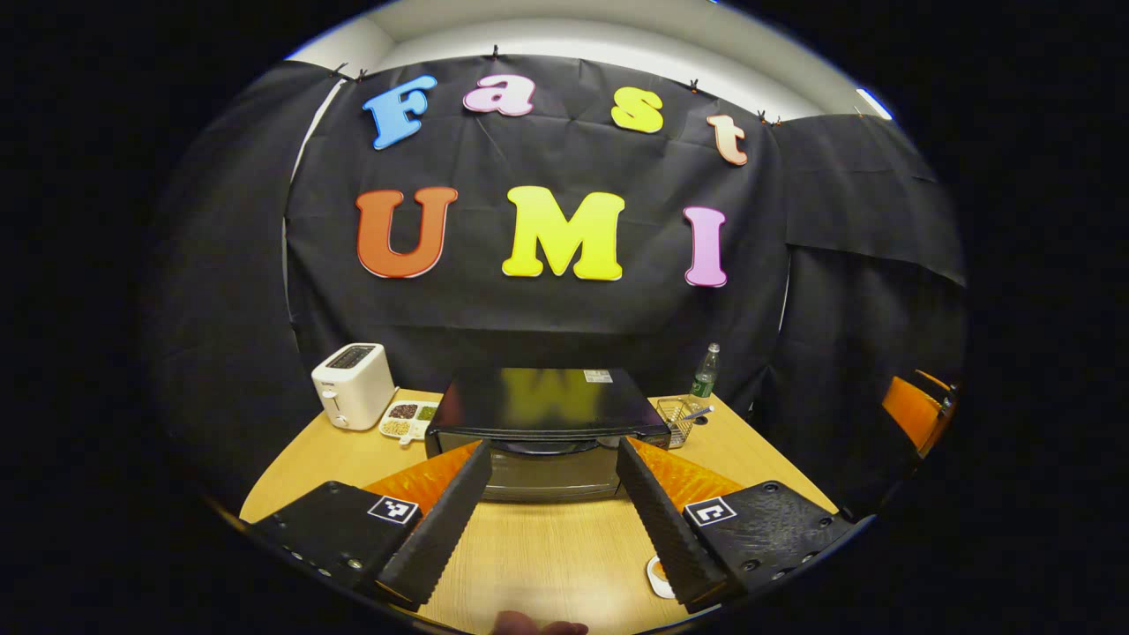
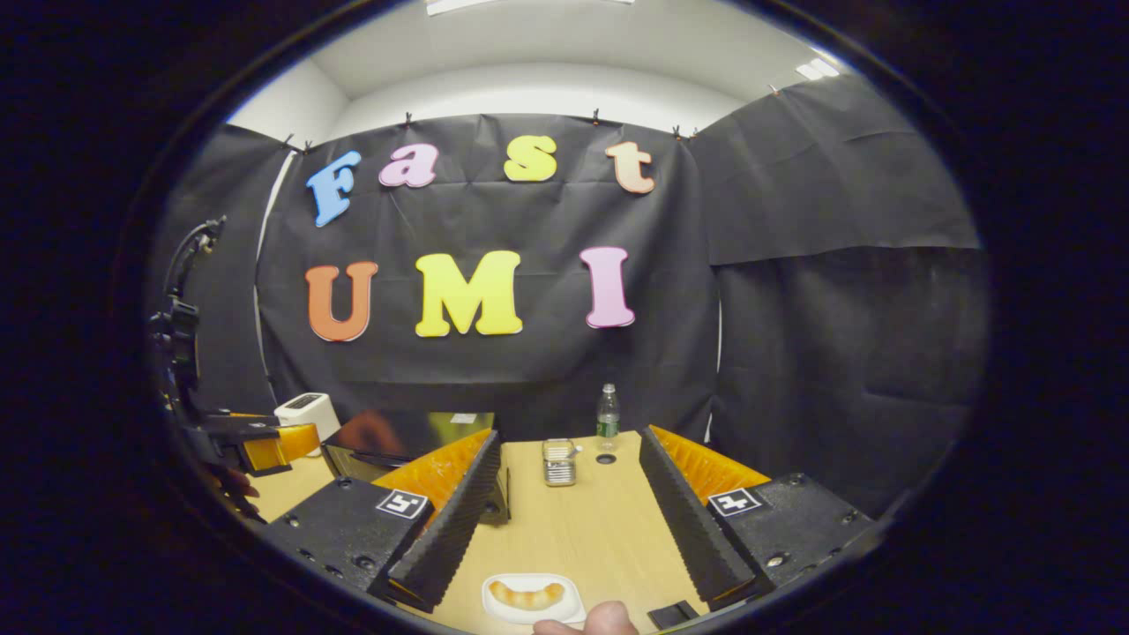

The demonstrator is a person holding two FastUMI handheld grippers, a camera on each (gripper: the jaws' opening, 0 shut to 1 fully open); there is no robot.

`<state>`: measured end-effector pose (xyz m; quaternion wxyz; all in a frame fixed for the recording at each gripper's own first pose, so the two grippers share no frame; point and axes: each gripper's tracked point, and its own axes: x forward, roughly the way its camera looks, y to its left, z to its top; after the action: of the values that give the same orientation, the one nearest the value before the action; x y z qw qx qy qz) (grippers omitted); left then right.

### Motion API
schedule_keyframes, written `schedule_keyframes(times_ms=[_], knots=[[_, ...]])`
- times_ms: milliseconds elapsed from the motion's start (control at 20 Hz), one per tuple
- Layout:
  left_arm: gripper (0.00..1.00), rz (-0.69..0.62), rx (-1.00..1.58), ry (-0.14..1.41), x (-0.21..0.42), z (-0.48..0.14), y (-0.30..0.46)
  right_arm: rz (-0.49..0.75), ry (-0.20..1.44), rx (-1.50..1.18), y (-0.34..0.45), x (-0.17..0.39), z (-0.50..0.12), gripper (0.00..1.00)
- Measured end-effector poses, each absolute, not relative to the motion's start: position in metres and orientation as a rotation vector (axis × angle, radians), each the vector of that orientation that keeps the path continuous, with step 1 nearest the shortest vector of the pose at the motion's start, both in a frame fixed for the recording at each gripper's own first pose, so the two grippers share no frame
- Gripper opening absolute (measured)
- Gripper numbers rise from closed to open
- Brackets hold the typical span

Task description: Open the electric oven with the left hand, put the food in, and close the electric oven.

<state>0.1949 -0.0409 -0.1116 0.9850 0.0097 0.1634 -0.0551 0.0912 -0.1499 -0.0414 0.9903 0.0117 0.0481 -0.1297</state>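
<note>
The black electric oven [image 1: 547, 423] stands mid-table in the left gripper view, with its glass door facing me and closed. My left gripper [image 1: 551, 451] hangs open just in front of the door, its fingers framing the oven without touching it. In the right gripper view, a white plate [image 2: 494, 608] carrying a golden bread roll [image 2: 527, 594] lies on the table below my open right gripper [image 2: 569, 437], which holds nothing. The oven [image 2: 397, 441] sits to the left behind the right gripper's left finger. Farther left, the left gripper [image 2: 273, 445] is held by a hand.
A white toaster [image 1: 353, 385] and a divided snack tray [image 1: 408, 419] stand left of the oven. A wire basket [image 1: 677, 419] and a green-labelled bottle [image 1: 704, 375] stand to its right. An orange chair [image 1: 913, 410] is beyond the wooden table [image 1: 547, 556].
</note>
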Motion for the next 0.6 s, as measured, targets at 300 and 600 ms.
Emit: schedule_keyframes(times_ms=[300,600], knots=[[0.94,-0.11,0.025,0.44,0.273,-0.165,-0.04,-0.34,0.18,0.009,-0.184,0.097,-0.064,0.97],[0.94,-0.06,0.027,0.483,0.32,-0.201,-0.033,-0.359,0.218,0.009,-0.189,0.107,-0.069,0.98]])
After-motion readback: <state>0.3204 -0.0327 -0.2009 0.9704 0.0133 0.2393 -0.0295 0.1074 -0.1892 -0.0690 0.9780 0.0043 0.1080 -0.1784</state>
